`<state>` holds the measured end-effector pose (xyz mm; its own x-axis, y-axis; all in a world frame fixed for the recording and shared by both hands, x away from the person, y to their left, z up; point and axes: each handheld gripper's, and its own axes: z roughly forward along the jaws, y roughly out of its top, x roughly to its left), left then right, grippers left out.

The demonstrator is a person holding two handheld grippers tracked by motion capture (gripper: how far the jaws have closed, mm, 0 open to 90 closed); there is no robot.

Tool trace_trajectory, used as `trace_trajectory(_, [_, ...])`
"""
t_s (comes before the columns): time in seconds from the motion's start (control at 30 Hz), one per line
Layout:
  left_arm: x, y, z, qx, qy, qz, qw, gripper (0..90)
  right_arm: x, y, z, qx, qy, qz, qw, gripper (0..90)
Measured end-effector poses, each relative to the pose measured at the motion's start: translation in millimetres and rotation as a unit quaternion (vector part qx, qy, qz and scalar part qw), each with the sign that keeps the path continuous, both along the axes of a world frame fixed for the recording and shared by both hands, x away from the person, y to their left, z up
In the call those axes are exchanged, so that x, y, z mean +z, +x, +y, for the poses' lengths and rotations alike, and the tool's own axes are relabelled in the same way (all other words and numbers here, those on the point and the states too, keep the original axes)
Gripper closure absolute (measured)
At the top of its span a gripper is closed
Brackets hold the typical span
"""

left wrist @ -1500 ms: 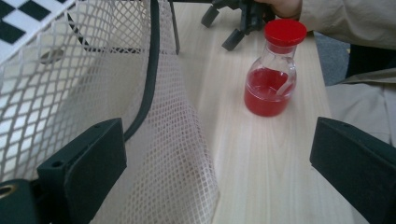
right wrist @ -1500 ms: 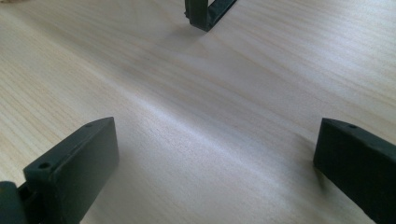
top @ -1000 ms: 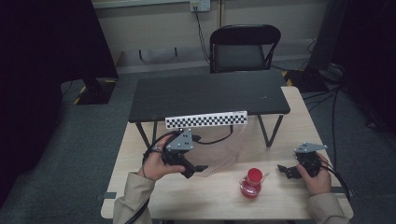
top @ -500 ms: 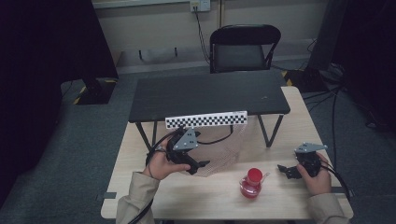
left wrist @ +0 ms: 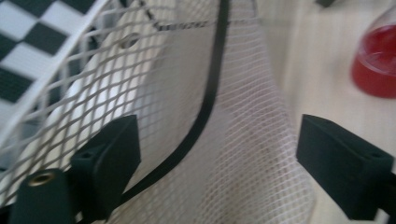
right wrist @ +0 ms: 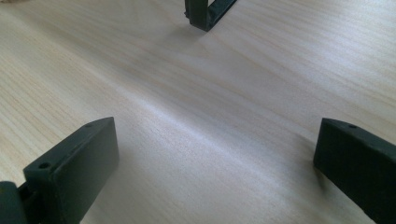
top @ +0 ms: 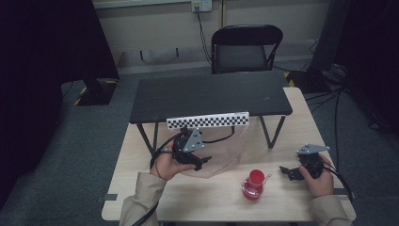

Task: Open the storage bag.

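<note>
High view, table (top: 221,197): pale wood, bearing a dark raised shelf (top: 207,94) with a checkered strip (top: 207,120).
Mesh (top: 221,150): white netting draped under the strip, seen between the left jaws in the left gripper view (left wrist: 243,158).
Left gripper (top: 202,162): jaws wide, lately narrowing, mesh not pinched.
Right gripper (top: 287,172): jaws spread wide, nothing held, kept low over bare wood.
Flask (top: 254,186): red liquid, between the grippers.

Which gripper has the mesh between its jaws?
The left gripper: white mesh lies between its jaws, which have just been closing but don't yet pinch it. The right gripper has bare table between open jaws.
</note>
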<state>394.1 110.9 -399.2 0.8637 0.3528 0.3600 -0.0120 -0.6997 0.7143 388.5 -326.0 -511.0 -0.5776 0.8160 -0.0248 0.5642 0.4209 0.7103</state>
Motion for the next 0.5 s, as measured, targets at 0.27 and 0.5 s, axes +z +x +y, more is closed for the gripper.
trace_trajectory(0.27, [-6.1,4.3,1.8,0.011,0.017,-0.012,0.9997,21.9,0.0,-0.2,0.1,-0.001,0.0,0.0,1.0,0.0])
trace_trajectory(0.5, [-11.3,4.7,-0.3,-0.002,0.04,-0.033,0.9987,29.2,0.0,-0.2,0.1,-0.001,0.0,0.0,1.0,0.0])
